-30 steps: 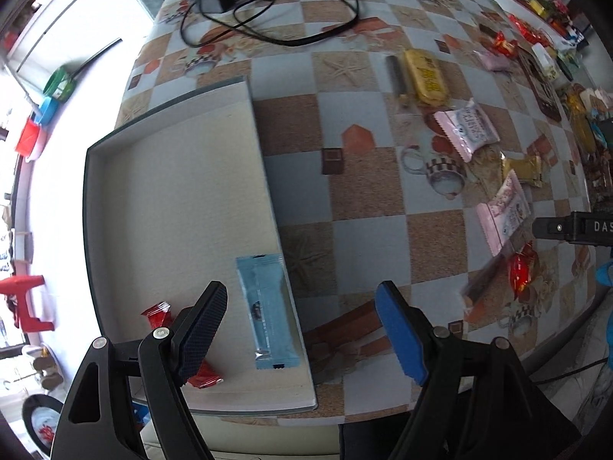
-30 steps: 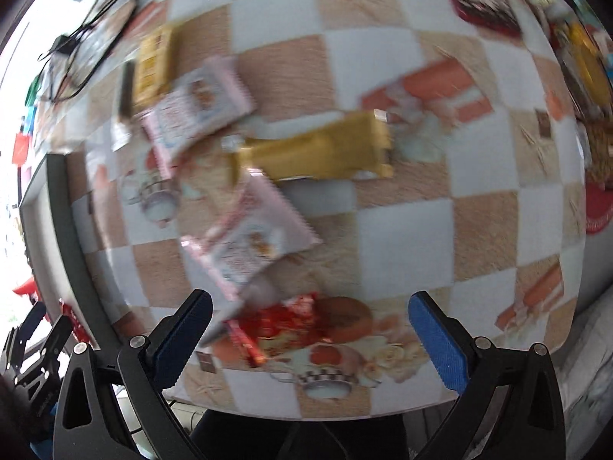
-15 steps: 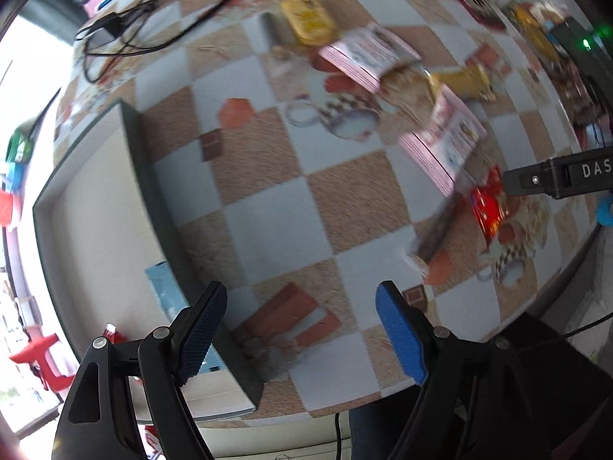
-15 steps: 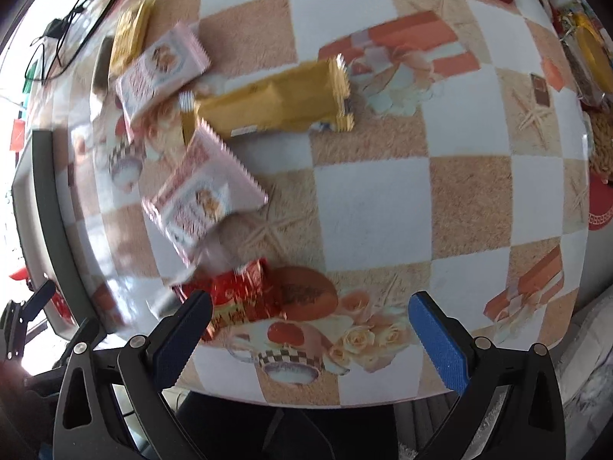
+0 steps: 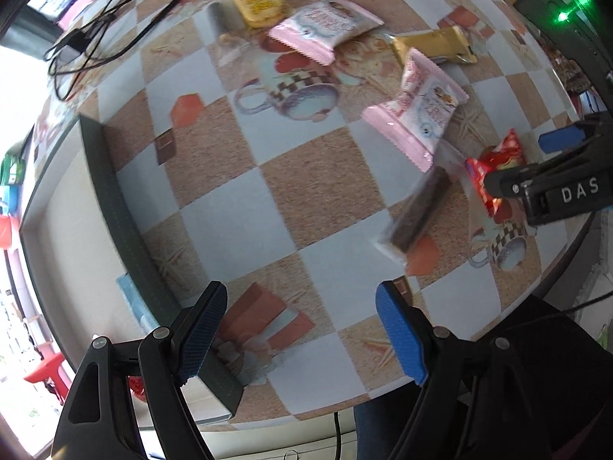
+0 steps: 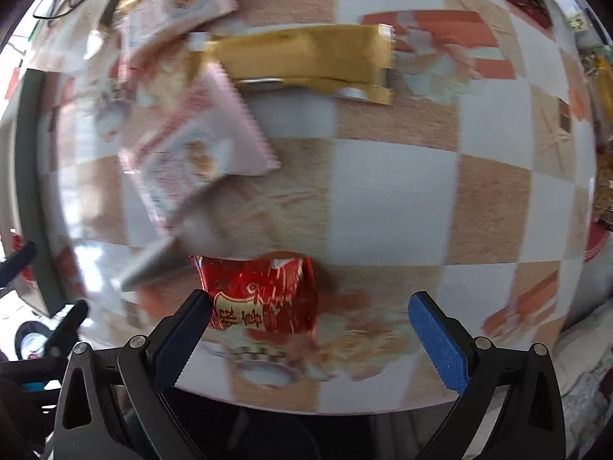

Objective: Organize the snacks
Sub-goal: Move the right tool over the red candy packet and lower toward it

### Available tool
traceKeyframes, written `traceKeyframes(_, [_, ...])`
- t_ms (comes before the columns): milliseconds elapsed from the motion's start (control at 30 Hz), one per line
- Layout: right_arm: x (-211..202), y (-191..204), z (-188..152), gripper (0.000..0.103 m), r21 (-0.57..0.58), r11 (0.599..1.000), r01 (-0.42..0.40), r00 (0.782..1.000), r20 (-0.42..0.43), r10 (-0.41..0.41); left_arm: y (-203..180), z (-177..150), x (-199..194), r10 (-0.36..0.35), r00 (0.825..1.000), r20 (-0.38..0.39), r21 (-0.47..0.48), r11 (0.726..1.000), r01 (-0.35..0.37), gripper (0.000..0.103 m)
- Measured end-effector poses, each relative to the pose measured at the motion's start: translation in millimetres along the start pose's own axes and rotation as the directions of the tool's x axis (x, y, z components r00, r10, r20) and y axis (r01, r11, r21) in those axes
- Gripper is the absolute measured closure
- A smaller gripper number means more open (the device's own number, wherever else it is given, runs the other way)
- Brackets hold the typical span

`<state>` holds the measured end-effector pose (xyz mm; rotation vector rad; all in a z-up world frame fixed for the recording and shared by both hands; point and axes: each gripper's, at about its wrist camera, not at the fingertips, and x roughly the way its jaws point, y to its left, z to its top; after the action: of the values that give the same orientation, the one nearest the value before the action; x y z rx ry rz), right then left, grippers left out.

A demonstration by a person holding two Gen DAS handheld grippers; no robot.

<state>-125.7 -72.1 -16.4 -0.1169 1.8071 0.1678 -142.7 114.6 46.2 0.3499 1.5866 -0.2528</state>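
A shallow tray [image 5: 115, 207] sits at the left of the checkered surface [image 5: 237, 226]; a blue packet [image 5: 132, 299] lies inside by its wall, and something red [image 5: 136, 387] shows behind the left claw's arm. The left claw [image 5: 299, 329] hangs wide open and empty over bare surface beside the tray. The right claw [image 6: 310, 329] is wide open over a red snack [image 6: 264, 295], left pad just beside it, not gripping. Pink packets [image 5: 417, 115], a gold bar [image 5: 433, 46] and a dark bar [image 5: 417, 211] lie loose outside the tray.

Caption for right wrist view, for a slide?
Open right gripper above a red snack packet on the checkered table.
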Motion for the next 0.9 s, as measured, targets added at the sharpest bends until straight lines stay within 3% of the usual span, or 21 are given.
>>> traceKeyframes(133, [4, -37, -10, 0.0, 0.068, 0.996, 0.054, 0.998, 0.004, -0.055, -16, 6, 2, -0.008, 1.0, 0.009, 0.029, 1.0, 0.008, 0.02])
traceKeyframes(300, [-1, -74, -30, 0.0, 0.173, 0.985, -0.012, 0.999, 0.033, 0.006, -37, 17, 6, -0.016, 1.0, 0.016, 0.059, 0.998, 0.015, 0.02])
traceKeyframes(600, [-7, -96, -58, 0.0, 0.198, 0.976, -0.093, 0.995, 0.049, 0.085, -79, 42, 27, 0.024, 1.0, 0.007, 0.067, 0.997, -0.024, 0.02])
traceKeyframes(733, [-7, -104, -57, 0.0, 0.183, 0.98, -0.076, 0.997, 0.043, 0.069, -56, 49, 30, 0.017, 1.0, 0.022, -0.066, 0.998, -0.015, 0.017])
traceKeyframes(900, [-1, -104, -55, 0.0, 0.124, 0.991, -0.044, 0.998, 0.055, 0.038, -3, 46, 30, 0.0, 1.0, 0.004, -0.256, 0.967, 0.001, 0.018])
